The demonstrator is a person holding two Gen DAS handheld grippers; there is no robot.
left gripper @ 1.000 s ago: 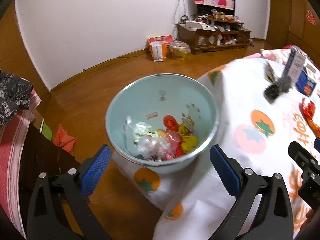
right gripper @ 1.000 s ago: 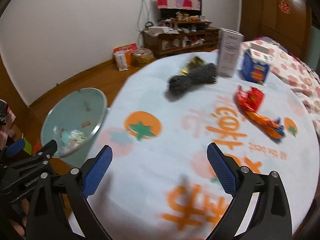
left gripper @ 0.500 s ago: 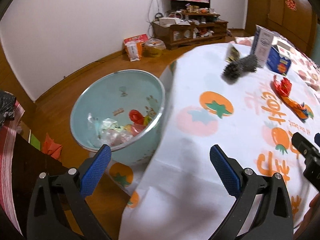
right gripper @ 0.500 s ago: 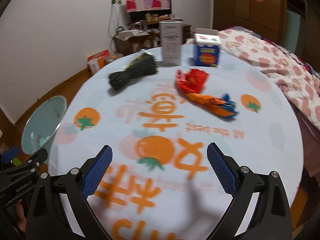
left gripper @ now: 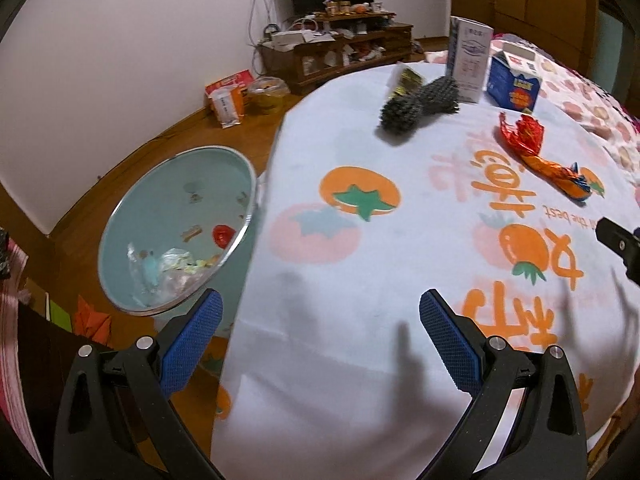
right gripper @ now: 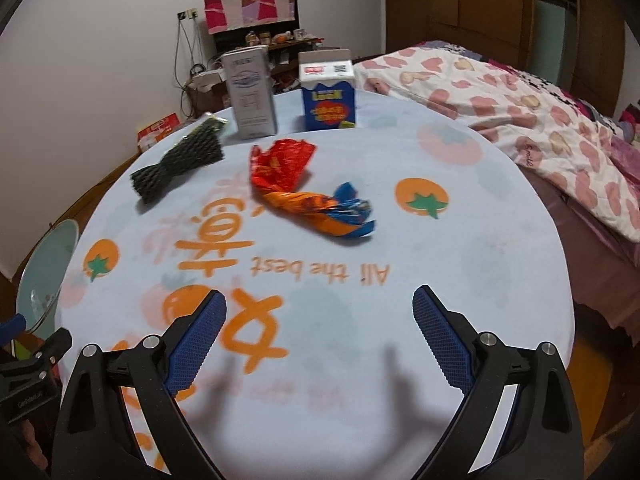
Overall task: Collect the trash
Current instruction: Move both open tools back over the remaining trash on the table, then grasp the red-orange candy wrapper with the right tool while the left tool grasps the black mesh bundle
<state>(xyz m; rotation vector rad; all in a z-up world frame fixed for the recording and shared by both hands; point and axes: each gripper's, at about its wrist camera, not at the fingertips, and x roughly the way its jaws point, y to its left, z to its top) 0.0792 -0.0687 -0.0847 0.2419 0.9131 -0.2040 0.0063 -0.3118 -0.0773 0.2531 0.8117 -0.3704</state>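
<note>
Fingers of the right gripper (right gripper: 320,336) stand wide apart and empty over the near edge of the tabletop (right gripper: 500,248), and the left gripper (left gripper: 320,344) is likewise spread and holding nothing.

Taking the twisted red and orange wrapper (right gripper: 304,188) as the landmark: it lies past the right gripper, roughly ahead of it and well apart from its pads, flat on the tomato-print cloth. It looks like thin crinkled foil or plastic, so it is probably very light, soft and crushable, a little slick, and in no way fragile. The twisted orange waist between the red fan and the blue tail seems the best place to pinch, since it stands proud of the cloth and is bunched thick enough to hold.

To the left of the wrapper and slightly farther lies a dark mesh sleeve (right gripper: 180,164), pinched in the middle; it looks springy and light. Behind the wrapper stand a tall white carton (right gripper: 252,92) and a blue carton (right gripper: 328,96), upright, side by side. Whether these are trash cannot be told.

The left wrist view shows what the right barely does: the pale blue bowl (left gripper: 120,236) beside the tabletop, well to the left of the wrapper and lower, already holding a few scraps at its bottom. The right wrist view catches only a sliver of that bowl's rim, but alone shows the bed (right gripper: 540,120) with a heart-print cover to the wrapper's right.
</note>
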